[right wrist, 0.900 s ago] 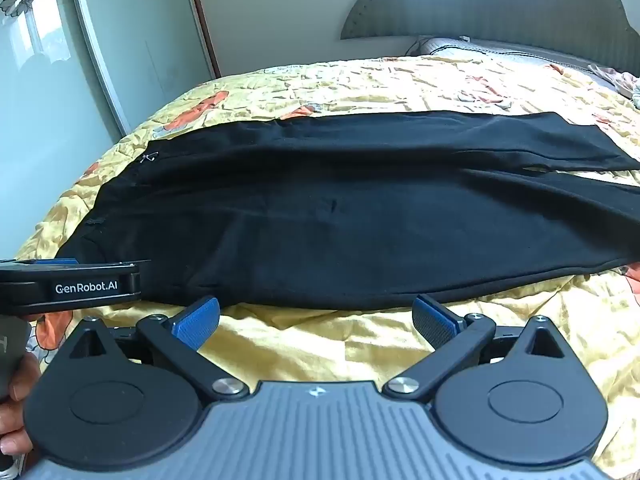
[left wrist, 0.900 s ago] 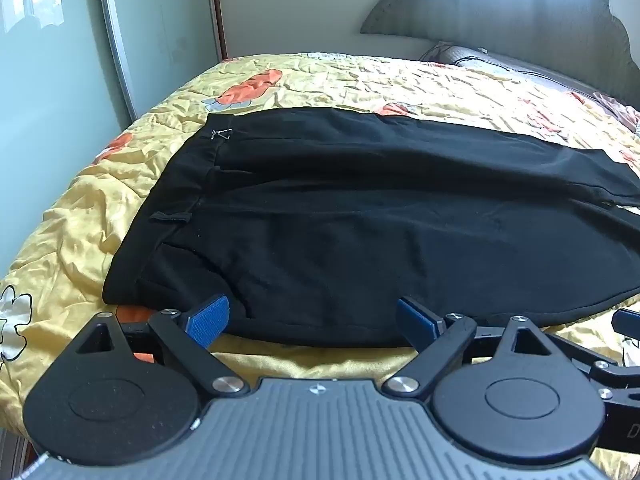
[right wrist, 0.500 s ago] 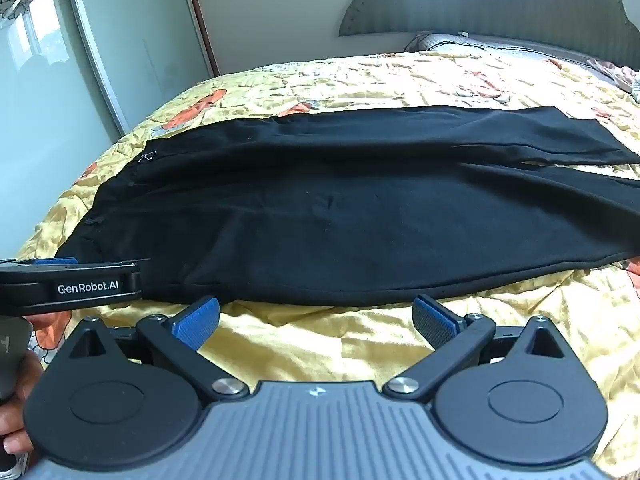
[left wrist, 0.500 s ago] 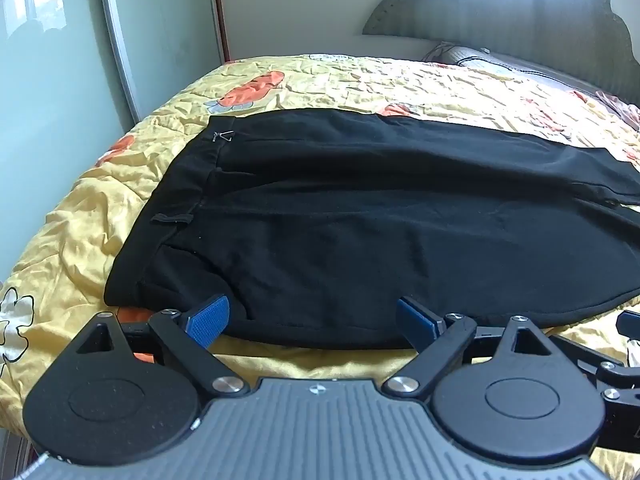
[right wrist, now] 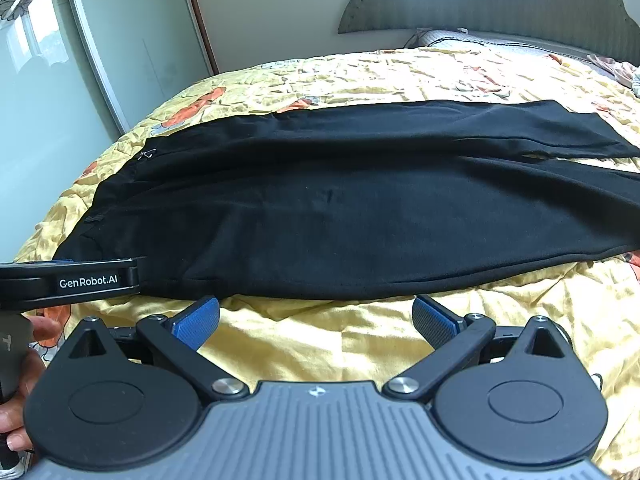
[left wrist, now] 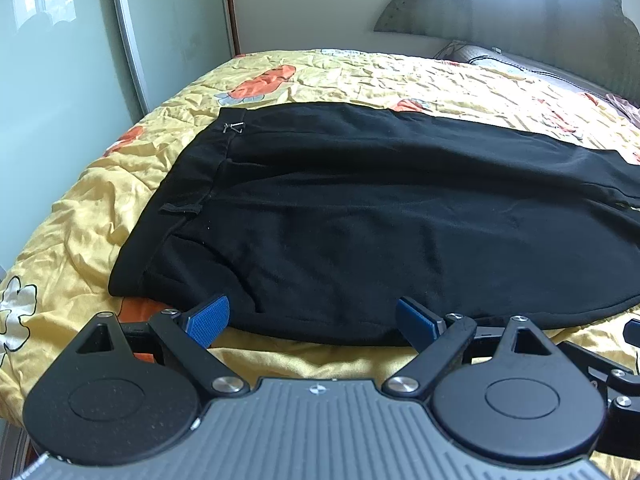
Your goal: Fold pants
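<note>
- Left gripper (left wrist: 312, 320) – fingers spread apart, nothing betw. them, at near edge of black pants (left wrist: 380, 216).
- Right gripper (right wrist: 316, 318) – also apart, hovers over yellow quilt (right wrist: 320, 340) just short of pants' near hem.
- Pants lie flat across quilt, waistband left, legs to right.
- Headboard (right wrist: 500, 0) far; glass wardrobe door (right wrist: 132, 40) far left.

Black soft-fabric pants (left wrist: 360, 208) (right wrist: 340, 208): laid flat lengthwise across yellow floral quilt, folded w/ one leg over other. Waistband at left w/ small metal clasp, legs extending right. Minor creases.
</note>
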The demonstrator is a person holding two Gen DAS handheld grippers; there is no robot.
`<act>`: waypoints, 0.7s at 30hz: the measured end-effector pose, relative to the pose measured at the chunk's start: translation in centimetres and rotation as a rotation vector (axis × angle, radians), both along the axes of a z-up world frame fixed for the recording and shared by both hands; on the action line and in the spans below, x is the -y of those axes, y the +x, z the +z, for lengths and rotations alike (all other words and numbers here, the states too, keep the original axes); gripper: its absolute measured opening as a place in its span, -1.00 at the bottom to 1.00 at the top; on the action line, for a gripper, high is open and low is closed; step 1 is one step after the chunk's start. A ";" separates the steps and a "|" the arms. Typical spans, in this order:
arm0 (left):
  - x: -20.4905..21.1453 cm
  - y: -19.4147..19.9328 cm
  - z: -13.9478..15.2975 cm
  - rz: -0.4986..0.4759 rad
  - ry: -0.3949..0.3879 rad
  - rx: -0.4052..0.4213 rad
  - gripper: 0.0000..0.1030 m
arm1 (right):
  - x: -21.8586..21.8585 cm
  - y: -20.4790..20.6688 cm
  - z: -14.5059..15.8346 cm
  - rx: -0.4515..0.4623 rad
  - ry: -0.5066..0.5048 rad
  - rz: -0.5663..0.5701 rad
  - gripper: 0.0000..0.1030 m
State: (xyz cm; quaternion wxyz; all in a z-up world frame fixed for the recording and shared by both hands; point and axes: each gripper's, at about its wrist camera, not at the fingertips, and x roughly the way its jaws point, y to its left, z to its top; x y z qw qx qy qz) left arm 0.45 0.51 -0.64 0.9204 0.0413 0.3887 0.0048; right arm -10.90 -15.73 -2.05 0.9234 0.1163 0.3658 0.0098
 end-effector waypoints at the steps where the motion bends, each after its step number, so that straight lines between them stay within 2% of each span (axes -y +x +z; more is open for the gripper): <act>1: 0.0 0.0 0.0 0.001 0.000 -0.002 0.79 | 0.0 0.0 -0.1 0.000 0.001 -0.001 1.00; 21: 0.2 -0.1 -0.4 0.008 0.026 -0.004 0.79 | 0.1 -0.2 -0.1 0.003 0.008 -0.001 1.00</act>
